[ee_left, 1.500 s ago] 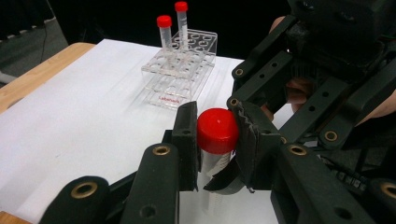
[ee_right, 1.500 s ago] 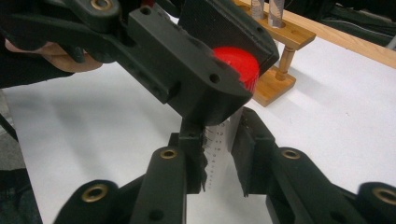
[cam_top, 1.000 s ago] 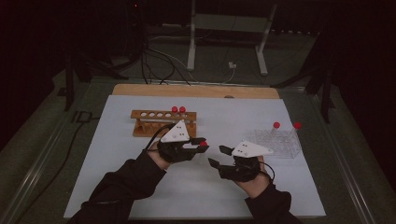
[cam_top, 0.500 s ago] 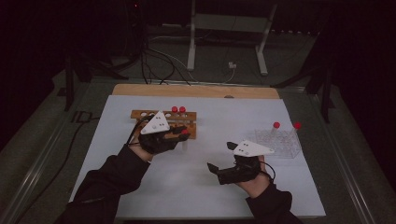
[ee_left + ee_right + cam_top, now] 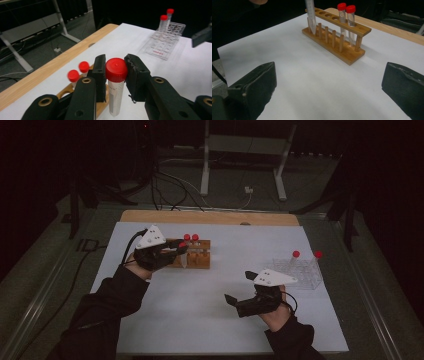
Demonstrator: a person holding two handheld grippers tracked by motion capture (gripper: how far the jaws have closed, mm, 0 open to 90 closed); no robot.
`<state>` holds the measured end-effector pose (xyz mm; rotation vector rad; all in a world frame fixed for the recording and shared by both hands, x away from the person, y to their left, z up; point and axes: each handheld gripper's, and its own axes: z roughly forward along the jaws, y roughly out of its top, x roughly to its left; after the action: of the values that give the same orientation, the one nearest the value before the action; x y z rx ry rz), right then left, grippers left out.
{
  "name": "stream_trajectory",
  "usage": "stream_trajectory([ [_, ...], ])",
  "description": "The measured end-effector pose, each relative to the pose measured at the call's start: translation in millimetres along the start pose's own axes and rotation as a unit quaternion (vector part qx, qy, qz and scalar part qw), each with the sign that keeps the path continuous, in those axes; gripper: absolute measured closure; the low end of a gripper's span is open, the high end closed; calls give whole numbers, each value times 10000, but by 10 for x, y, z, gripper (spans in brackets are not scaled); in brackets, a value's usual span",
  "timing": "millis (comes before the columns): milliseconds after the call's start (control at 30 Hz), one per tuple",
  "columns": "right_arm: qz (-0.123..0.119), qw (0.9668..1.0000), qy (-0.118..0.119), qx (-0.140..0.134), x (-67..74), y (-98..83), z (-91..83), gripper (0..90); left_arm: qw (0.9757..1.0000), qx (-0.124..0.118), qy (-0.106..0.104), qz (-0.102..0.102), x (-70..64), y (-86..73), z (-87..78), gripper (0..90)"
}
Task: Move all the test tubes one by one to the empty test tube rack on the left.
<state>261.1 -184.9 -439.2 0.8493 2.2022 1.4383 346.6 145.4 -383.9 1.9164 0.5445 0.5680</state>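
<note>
My left gripper (image 5: 172, 251) is shut on a red-capped tube (image 5: 183, 259), pads on either side of the cap, and holds it upright at the left end of the wooden rack (image 5: 200, 260). In the left gripper view the tube (image 5: 115, 97) hangs between the jaws of my left gripper (image 5: 116, 71), above the wooden rack (image 5: 65, 90). Two red-capped tubes (image 5: 191, 238) stand in that rack. My right gripper (image 5: 239, 287) rests low near the table's middle; its jaws have just been opening and stand wide with nothing between them (image 5: 332, 75). The held tube's tip (image 5: 311, 17) hangs by the rack (image 5: 342, 47).
A clear plastic rack (image 5: 295, 271) with two red-capped tubes (image 5: 296, 255) stands at the right on the white sheet (image 5: 200, 320). A wooden board (image 5: 210, 217) edges the far side. Beyond it are table legs and cables on the floor.
My left gripper carried the tube leftward and away from the right gripper to the wooden rack. The right gripper's jaws opened wide; that hand stayed put.
</note>
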Motion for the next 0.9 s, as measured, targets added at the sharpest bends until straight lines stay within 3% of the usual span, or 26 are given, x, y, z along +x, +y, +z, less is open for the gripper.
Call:
stream_trajectory([
  [533, -11, 10000, 42, -6, -9, -7, -13, 0, 9981, -128, 552, -235, 263, 43, 130, 718],
  [667, -20, 10000, 43, -7, -6, -3, -9, 0, 9966, -232, 706, -357, 352, 63, 185, 718],
  [900, -28, 10000, 25, -63, -12, -6, -15, 0, 9947, -288, 918, -364, 430, 61, 261, 718],
])
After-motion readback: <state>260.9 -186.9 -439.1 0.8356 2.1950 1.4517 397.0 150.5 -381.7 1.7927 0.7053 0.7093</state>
